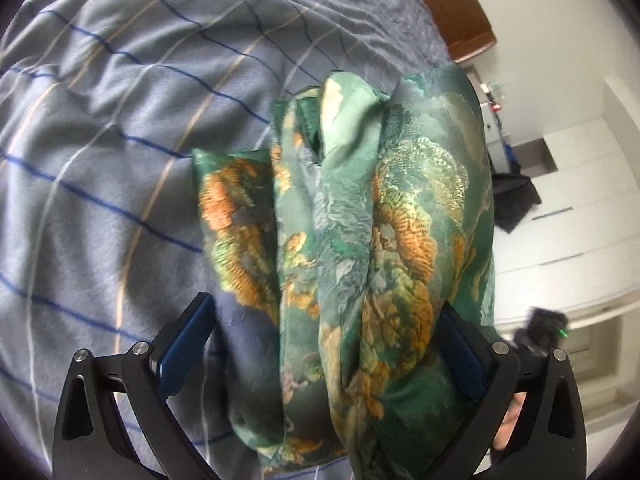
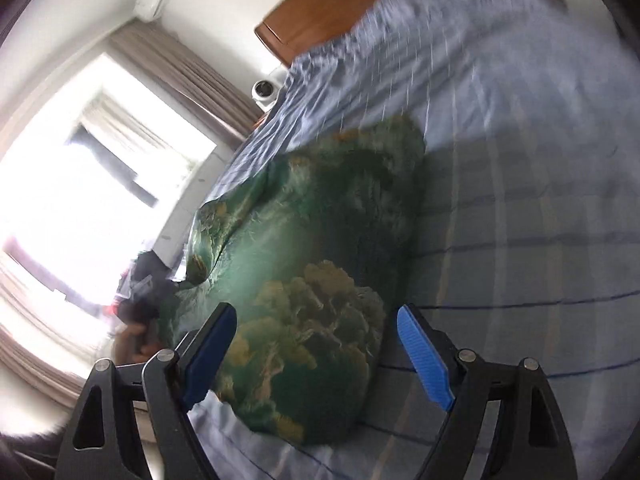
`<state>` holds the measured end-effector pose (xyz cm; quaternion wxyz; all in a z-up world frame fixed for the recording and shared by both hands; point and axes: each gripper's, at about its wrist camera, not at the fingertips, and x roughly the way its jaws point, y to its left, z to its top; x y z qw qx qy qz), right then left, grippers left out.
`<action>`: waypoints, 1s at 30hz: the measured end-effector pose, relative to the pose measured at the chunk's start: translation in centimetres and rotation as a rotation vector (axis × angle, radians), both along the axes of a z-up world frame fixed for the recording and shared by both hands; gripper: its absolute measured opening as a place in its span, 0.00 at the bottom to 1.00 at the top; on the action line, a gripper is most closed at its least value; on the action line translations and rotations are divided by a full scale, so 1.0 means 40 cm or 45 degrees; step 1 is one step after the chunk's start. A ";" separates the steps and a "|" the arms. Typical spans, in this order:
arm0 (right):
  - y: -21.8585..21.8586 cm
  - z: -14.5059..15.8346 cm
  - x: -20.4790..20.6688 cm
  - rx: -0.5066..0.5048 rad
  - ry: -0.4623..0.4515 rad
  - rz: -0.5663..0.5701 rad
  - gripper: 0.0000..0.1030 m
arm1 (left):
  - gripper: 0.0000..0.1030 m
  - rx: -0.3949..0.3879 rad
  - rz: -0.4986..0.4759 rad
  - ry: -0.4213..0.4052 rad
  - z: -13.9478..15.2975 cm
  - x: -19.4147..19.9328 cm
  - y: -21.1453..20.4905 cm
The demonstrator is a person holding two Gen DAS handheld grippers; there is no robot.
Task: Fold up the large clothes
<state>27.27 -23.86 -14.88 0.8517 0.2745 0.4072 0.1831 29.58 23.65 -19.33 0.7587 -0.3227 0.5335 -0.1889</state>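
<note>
Only the right wrist view shows window (image 2: 80,184); green garment (image 2: 304,272).

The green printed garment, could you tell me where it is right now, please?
In both wrist views the green printed garment lies bunched on the striped bedcover, below the wooden headboard.
</note>
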 end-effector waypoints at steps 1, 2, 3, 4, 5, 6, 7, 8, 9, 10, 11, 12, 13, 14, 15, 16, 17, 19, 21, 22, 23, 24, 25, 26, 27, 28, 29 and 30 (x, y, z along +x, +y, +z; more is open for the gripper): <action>-0.009 -0.033 0.020 0.063 0.033 0.001 0.82 | 1.00 -0.010 -0.021 -0.002 -0.006 0.006 -0.010; -0.019 -0.069 0.035 0.109 0.060 -0.022 0.82 | 1.00 -0.019 -0.036 -0.001 -0.010 0.016 -0.016; -0.027 -0.103 0.049 0.163 0.081 -0.032 0.82 | 1.00 -0.024 -0.049 0.000 -0.015 0.025 -0.023; -0.029 -0.125 0.059 0.213 0.094 -0.025 0.82 | 1.00 -0.032 -0.070 0.002 -0.022 0.036 -0.033; -0.029 -0.152 0.072 0.284 0.112 -0.014 0.82 | 1.00 -0.041 -0.085 0.005 -0.028 0.043 -0.037; -0.022 -0.174 0.088 0.365 0.125 0.008 0.83 | 1.00 -0.054 -0.096 0.010 -0.031 0.050 -0.040; -0.009 -0.190 0.107 0.409 0.142 0.025 0.88 | 1.00 -0.083 -0.105 0.026 -0.042 0.061 -0.047; 0.004 -0.201 0.127 0.415 0.161 0.026 0.89 | 1.00 -0.106 -0.105 0.041 -0.049 0.069 -0.048; 0.016 -0.206 0.142 0.414 0.174 0.031 0.90 | 1.00 -0.122 -0.100 0.053 -0.058 0.074 -0.050; 0.034 -0.206 0.162 0.383 0.187 0.041 0.90 | 1.00 -0.118 -0.082 0.057 -0.058 0.075 -0.053; 0.051 -0.195 0.172 0.322 0.182 0.056 0.89 | 0.97 -0.106 -0.079 0.050 -0.052 0.074 -0.058; 0.077 -0.171 0.178 0.220 0.153 0.092 0.88 | 0.93 -0.090 -0.077 0.037 -0.044 0.072 -0.065; 0.098 -0.149 0.175 0.140 0.122 0.126 0.88 | 0.85 -0.067 -0.076 0.009 -0.024 0.064 -0.070; 0.126 -0.117 0.163 0.033 0.067 0.173 0.85 | 0.81 -0.047 -0.076 -0.014 -0.004 0.055 -0.072; 0.142 -0.097 0.153 -0.021 0.030 0.198 0.84 | 0.80 -0.041 -0.078 -0.031 0.012 0.048 -0.075; 0.157 -0.072 0.140 -0.066 -0.012 0.220 0.81 | 0.79 -0.039 -0.082 -0.053 0.034 0.042 -0.079; 0.164 -0.051 0.131 -0.078 -0.050 0.232 0.80 | 0.79 -0.038 -0.084 -0.067 0.048 0.040 -0.085; 0.172 -0.009 0.117 -0.095 -0.117 0.246 0.80 | 0.79 -0.037 -0.082 -0.104 0.080 0.047 -0.098; 0.175 0.039 0.120 -0.110 -0.183 0.257 0.80 | 0.79 -0.043 -0.070 -0.170 0.132 0.062 -0.104; 0.169 0.061 0.128 -0.117 -0.208 0.261 0.80 | 0.79 -0.047 -0.066 -0.191 0.147 0.073 -0.106; 0.162 0.080 0.143 -0.124 -0.233 0.265 0.80 | 0.79 -0.047 -0.063 -0.217 0.168 0.096 -0.113; 0.153 0.101 0.165 -0.134 -0.256 0.267 0.80 | 0.79 -0.044 -0.061 -0.235 0.181 0.116 -0.121; 0.138 0.116 0.181 -0.138 -0.269 0.267 0.80 | 0.79 -0.034 -0.058 -0.260 0.198 0.150 -0.135; 0.121 0.129 0.211 -0.132 -0.280 0.264 0.80 | 0.79 -0.029 -0.056 -0.272 0.203 0.174 -0.144; 0.105 0.134 0.237 -0.123 -0.279 0.256 0.80 | 0.80 -0.028 -0.055 -0.278 0.203 0.198 -0.153; 0.088 0.134 0.265 -0.112 -0.272 0.238 0.80 | 0.83 -0.025 -0.054 -0.274 0.191 0.235 -0.164; 0.066 0.127 0.281 -0.094 -0.261 0.225 0.80 | 0.86 -0.023 -0.053 -0.260 0.171 0.261 -0.174; 0.041 0.112 0.308 -0.064 -0.231 0.208 0.80 | 0.87 -0.031 -0.047 -0.231 0.147 0.280 -0.170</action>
